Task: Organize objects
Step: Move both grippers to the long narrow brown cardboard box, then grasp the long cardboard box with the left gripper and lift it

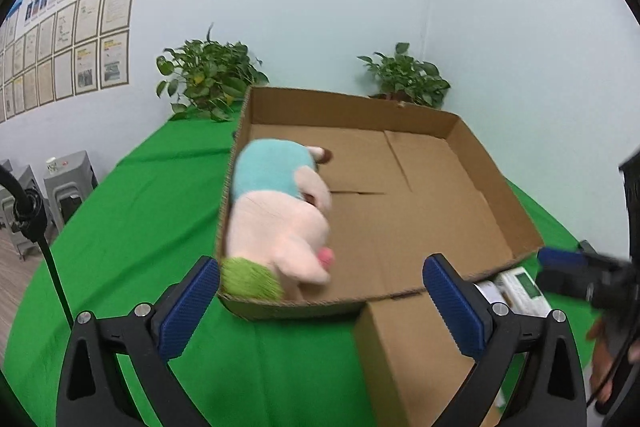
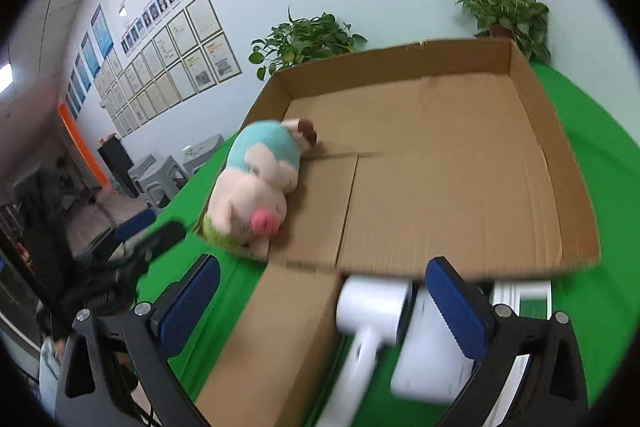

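Shallow open-topped brown cardboard box [image 2: 440, 163]: floor bare across middle and right, open from above. Pink-and-teal plush pig toy [image 2: 256, 183] filling left-hand strip against wall. Fold-out brown cardboard flap [image 2: 272, 339] lying flat on green tablecloth [image 1: 140, 227] at near side. White hair-dryer-shaped appliance [image 2: 372, 311] and white box [image 2: 432, 359] crowding near-right approach.

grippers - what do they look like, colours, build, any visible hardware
The left gripper and the right gripper look alike: black angular frames with triangular cut-outs, round silver bolts at the finger pivots, and flat rectangular finger pads in dark blue with a fine ribbed texture. No markings are legible.
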